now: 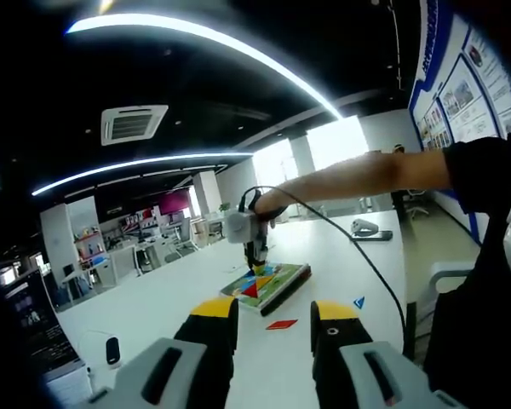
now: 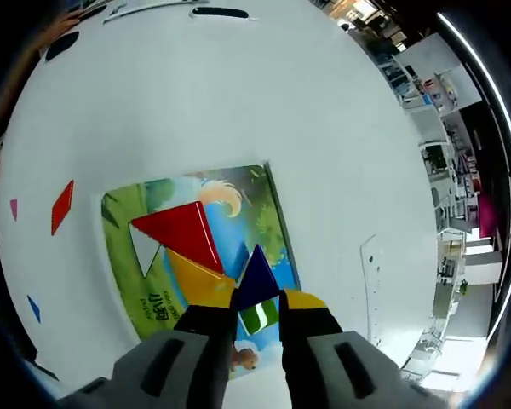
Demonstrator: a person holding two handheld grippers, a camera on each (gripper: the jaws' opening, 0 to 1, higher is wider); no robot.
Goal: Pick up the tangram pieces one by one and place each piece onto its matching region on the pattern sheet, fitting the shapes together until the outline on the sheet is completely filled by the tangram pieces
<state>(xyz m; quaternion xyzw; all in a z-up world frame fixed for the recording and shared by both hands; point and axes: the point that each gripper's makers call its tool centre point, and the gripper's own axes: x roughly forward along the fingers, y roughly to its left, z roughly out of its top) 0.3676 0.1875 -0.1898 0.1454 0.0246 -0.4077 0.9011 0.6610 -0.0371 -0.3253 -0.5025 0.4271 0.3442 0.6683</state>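
White tabletop (image 2: 238,94) carries the pattern sheet (image 2: 264,200), with the red triangle (image 2: 180,228) and orange triangle (image 2: 196,281) on it. Right gripper (image 2: 257,317) hangs over the sheet's near edge, jaws pinching the dark blue triangle (image 2: 257,277). Left gripper (image 1: 272,328) hovers parted, holding nothing, with the red parallelogram (image 1: 282,324) on the table between its jaws.

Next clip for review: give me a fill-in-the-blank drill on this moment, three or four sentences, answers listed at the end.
1. The right claw grips a dark ____ triangle over the pattern sheet.
2. The largest piece already on the sheet is a ____ triangle.
3. The yellow piece lies ____ that triangle, their edges meeting.
4. The left claw hangs above the white table with its jaws ____.

Missing words: blue; red; beside; open
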